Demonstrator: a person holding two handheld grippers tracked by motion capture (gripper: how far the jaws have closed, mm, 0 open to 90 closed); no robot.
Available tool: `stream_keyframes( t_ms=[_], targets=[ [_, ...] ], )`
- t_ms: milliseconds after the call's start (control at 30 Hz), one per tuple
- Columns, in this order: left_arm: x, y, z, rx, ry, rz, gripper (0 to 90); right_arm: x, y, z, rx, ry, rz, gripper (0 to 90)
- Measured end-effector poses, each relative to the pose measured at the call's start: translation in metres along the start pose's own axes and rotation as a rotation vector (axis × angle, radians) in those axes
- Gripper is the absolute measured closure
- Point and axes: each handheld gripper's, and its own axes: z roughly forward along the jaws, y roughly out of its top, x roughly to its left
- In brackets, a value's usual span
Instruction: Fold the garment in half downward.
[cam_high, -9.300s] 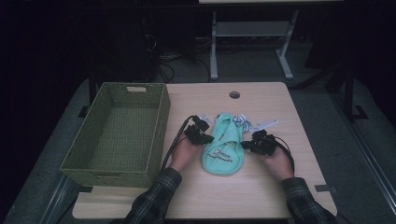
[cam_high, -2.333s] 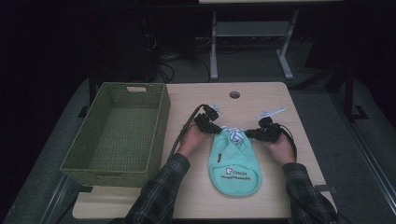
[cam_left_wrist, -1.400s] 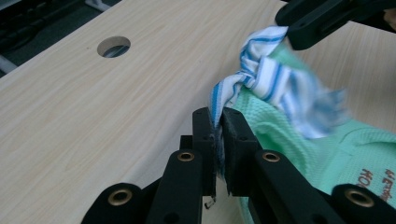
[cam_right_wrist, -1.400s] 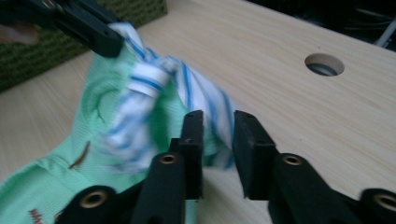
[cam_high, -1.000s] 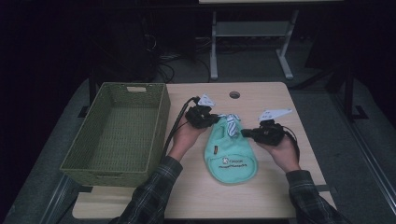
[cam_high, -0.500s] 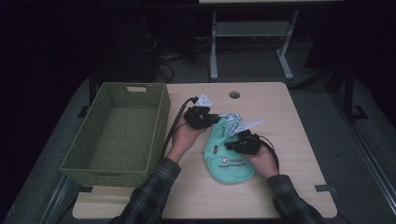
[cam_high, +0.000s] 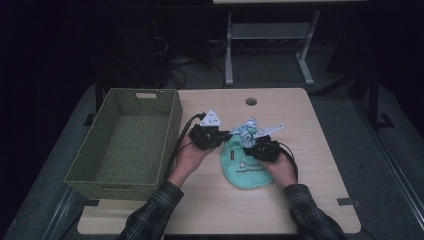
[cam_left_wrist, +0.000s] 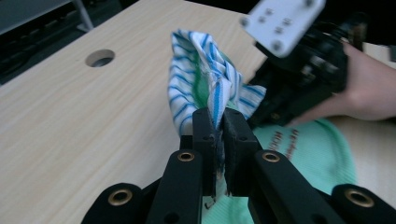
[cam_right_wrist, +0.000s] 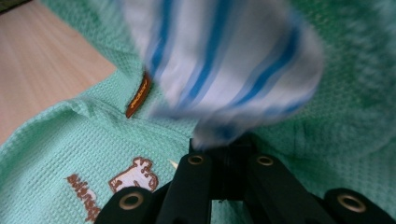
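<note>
Pale wood tabletop (cam_high: 300, 195) runs bare along your near edge, with free room to the right of your right forearm out to the table's right edge. Your right gripper (cam_high: 257, 148) sits on the mint-green waffle-weave bib (cam_high: 247, 172), which lies flat at mid-table with its rounded end toward you; its jaws are clenched on the blue-and-white striped trim (cam_right_wrist: 224, 65), as the right gripper view shows, with the bib's printed logo (cam_right_wrist: 133, 179) and brown tag (cam_right_wrist: 138, 97) just beside them. Your left gripper (cam_high: 222, 135) comes in from the left and is likewise closed tight, pinching a fold of the same striped trim (cam_left_wrist: 210, 86) between its pads (the cloth stands up in a bunched peak between the two grippers). Both grippers sit close together, nearly touching at the bib's far end. Left of your left hand, the green woven basket (cam_high: 87, 165) stands along the table's left side. Farther off, a round cable hole (cam_high: 251, 101) lies near the far edge, with open wood around it.
</note>
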Motion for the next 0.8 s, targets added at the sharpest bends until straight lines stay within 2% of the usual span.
stream_keyframes(
  t_ms=[100, 200, 333, 433, 500, 633, 800],
  targets=[
    [-0.002, -0.001, 0.002, 0.002, -0.003, 0.001, 84.5, 0.0, -0.001, -0.001, -0.01, -0.007, 0.003, 90.0],
    [-0.004, -0.001, 0.004, 0.005, -0.004, 0.005, 84.5, 0.003, -0.006, -0.01, -0.009, -0.006, -0.006, 89.9],
    [-0.005, -0.002, 0.005, 0.019, 0.009, 0.023, 84.5, 0.003, -0.013, -0.031, -0.023, -0.019, -0.01, 89.9],
    [-0.005, -0.002, 0.004, 0.017, 0.008, 0.018, 84.5, 0.006, -0.019, -0.05, -0.038, -0.005, -0.004, 89.9],
    [-0.006, -0.002, 0.004, 0.015, 0.007, 0.018, 84.5, 0.011, -0.023, -0.059, -0.034, 0.008, -0.023, 89.9],
    [-0.007, -0.001, 0.003, 0.017, 0.003, 0.034, 84.4, 0.024, -0.036, -0.07, 0.005, 0.026, -0.038, 89.9],
    [-0.009, -0.002, 0.001, 0.02, 0.003, 0.05, 84.4, 0.027, -0.054, -0.078, 0.045, 0.03, -0.048, 89.9]
  ],
)
